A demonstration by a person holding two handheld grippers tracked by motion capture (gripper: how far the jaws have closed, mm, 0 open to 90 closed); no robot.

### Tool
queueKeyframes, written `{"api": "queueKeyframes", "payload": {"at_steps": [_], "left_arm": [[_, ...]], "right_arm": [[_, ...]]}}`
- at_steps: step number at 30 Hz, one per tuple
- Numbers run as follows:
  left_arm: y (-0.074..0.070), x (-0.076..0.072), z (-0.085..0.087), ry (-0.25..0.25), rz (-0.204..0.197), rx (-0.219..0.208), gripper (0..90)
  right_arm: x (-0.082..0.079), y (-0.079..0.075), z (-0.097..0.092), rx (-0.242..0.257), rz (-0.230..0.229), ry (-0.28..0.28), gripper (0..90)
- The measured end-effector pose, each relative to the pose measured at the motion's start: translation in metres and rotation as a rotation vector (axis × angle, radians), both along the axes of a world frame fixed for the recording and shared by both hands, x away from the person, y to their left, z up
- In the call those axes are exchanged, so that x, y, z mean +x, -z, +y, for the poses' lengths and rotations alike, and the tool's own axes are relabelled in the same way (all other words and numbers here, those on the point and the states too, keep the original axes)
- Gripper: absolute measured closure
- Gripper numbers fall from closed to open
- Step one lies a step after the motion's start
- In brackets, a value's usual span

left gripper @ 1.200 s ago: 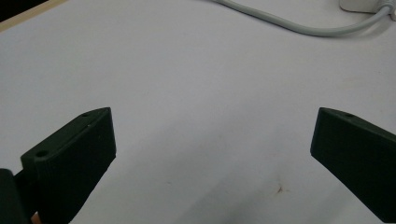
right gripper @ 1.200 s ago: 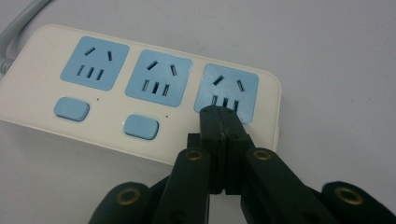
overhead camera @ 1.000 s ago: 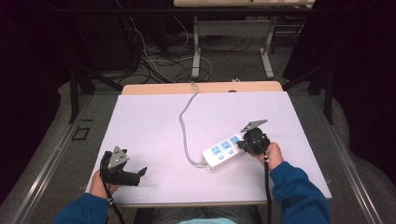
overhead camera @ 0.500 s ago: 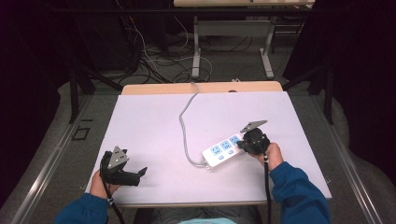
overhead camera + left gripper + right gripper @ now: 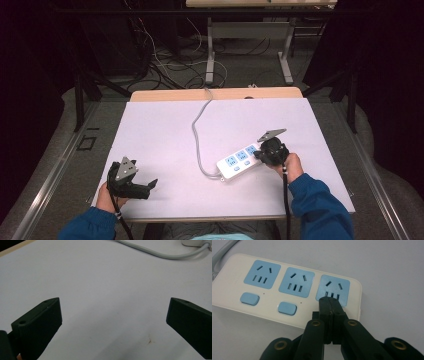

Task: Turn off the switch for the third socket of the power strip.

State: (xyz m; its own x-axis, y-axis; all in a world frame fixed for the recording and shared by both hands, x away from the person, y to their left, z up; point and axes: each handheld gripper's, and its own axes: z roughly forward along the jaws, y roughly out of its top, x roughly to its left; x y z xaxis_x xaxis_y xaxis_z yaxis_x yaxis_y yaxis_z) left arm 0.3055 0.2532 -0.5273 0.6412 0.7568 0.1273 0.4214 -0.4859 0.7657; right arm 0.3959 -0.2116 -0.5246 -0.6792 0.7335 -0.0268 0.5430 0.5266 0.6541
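White plastic marks the thing in hand: a power strip (image 5: 240, 161) lies right of the bench's (image 5: 165, 130) middle in the high view, its cord (image 5: 199, 125) running off the far edge. Set against the pictures from a second and half a second ago, nothing has shifted; the right tongs (image 5: 260, 154) stay at the strip's right end and the left tongs (image 5: 150, 186) stay near the front left corner. I judge this a held press, not a travel.

From the left gripper view, the left tongs (image 5: 113, 322) stand wide apart over bare bench, holding nothing, with the cord (image 5: 160, 253) curving well ahead.

Through the right gripper view, the right tongs (image 5: 329, 303) are closed together, gripping nothing, their tip resting on the strip (image 5: 234, 297) at the lower edge of the third blue socket (image 5: 334, 288), where the first (image 5: 249, 298) and second switch (image 5: 287, 308) have their like. The third button is hidden, so pressing is only likely.

Room is generous left and beyond; the front edge lies near both hands.
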Motion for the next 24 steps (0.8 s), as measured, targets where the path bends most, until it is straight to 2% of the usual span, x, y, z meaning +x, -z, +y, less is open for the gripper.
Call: {"api": "queueKeyframes", "payload": {"at_steps": [24], "left_arm": [[-0.0003,0.0004,0.0005,0.002,-0.014,0.008,0.2]], "right_arm": [[-0.0001,0.0004,-0.0002,0.000,-0.015,0.011,90.0]]}}
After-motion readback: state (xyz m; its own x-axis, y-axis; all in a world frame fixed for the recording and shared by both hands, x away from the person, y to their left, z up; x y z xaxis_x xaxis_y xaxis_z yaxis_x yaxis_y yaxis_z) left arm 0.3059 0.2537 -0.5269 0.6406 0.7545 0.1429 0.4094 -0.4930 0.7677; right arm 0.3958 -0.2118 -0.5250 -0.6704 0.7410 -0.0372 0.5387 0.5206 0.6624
